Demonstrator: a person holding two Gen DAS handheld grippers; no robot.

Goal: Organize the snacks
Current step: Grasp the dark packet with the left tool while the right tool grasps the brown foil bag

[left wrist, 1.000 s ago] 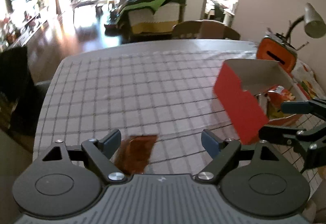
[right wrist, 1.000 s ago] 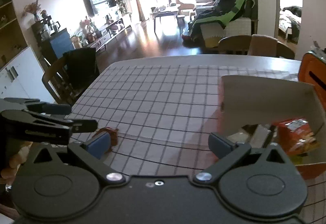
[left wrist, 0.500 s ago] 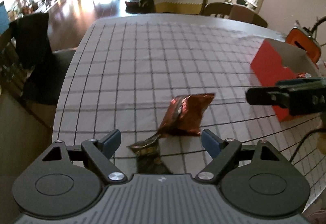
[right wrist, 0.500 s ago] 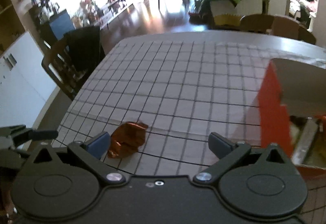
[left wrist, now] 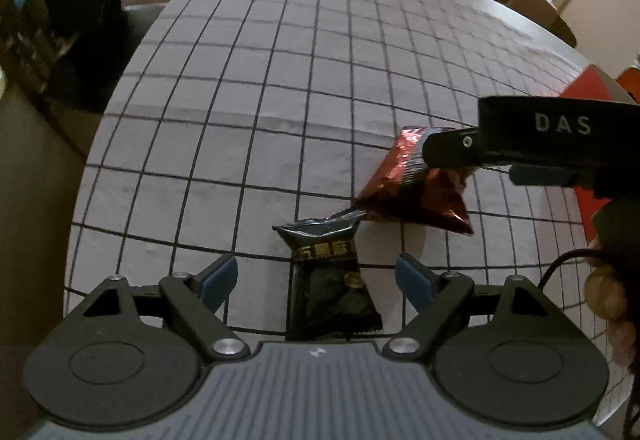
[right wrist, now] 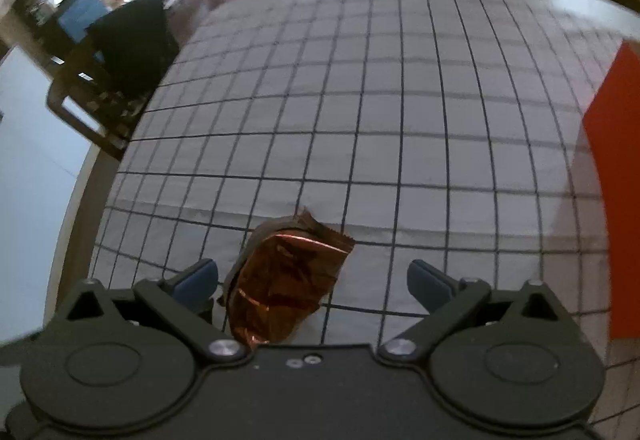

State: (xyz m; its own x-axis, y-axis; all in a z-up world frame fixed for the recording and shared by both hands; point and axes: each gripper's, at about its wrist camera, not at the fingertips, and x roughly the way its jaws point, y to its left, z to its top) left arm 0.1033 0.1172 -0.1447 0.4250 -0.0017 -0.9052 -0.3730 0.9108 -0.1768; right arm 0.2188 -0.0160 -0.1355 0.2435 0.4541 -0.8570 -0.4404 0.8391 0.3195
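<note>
Approach step in hand: both grippers hang over their packets, nothing gripped. Left gripper (left wrist: 316, 278) stands wide, straddling the black snack packet (left wrist: 332, 280) flat on the tabletop (left wrist: 240, 88). Right gripper (right wrist: 312, 282) stands wide above the copper foil packet (right wrist: 284, 288), which touches the black one. Next: lower, close, carry to the red box (right wrist: 612, 180).

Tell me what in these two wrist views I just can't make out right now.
- Black snack packet, left wrist view: its near end is hidden under the left gripper body.
- Red foil packet, left wrist view: its top right is covered by the right gripper.
- Red box, right wrist view: cut off by the frame edge, contents unseen.
- Background room, right wrist view: blurred.
</note>
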